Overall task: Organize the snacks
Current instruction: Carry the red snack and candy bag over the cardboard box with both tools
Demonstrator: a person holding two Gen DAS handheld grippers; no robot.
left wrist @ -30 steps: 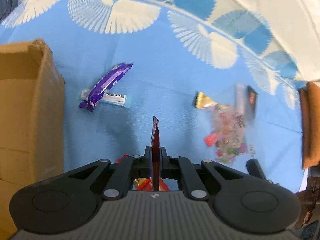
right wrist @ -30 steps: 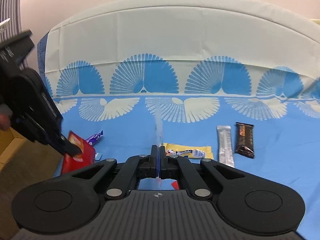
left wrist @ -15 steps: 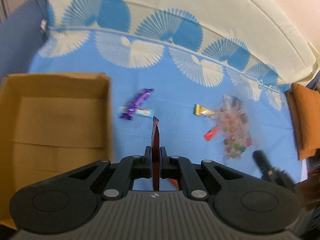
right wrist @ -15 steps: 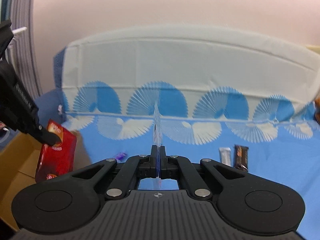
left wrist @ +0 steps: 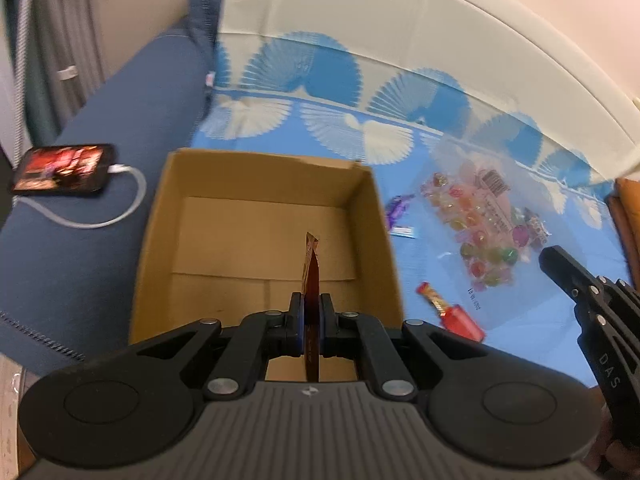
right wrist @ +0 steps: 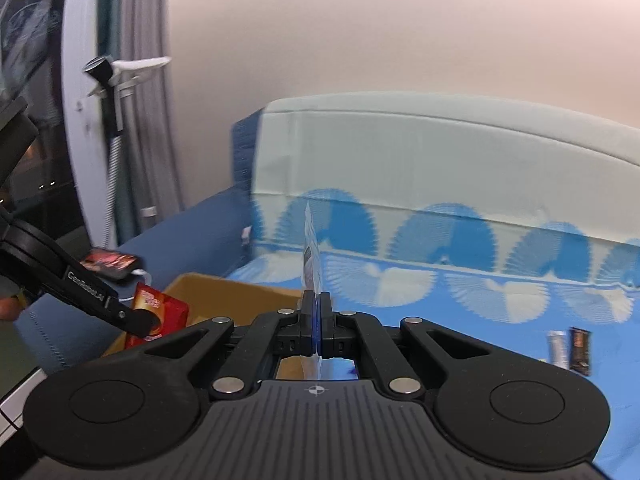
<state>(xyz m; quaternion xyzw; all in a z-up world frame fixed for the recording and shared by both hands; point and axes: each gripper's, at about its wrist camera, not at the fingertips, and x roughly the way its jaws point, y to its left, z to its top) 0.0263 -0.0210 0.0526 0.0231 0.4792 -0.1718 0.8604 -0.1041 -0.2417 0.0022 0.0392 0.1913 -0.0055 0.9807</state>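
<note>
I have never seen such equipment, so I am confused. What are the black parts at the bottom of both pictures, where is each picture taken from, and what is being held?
No robot here: a person holds a two-finger claw in each hand, and a fisheye camera on each claw looks forward along its fingers.

The left claw is shut on a red snack packet, seen edge-on, above an open cardboard box with nothing visible inside.

The right claw is shut on a clear bag of colourful candies, which hangs in the left view.

Other wrapped snacks lie on the blue fan-patterned cloth, such as a purple wrapper and a dark bar. A phone charges on the navy sofa arm.
</note>
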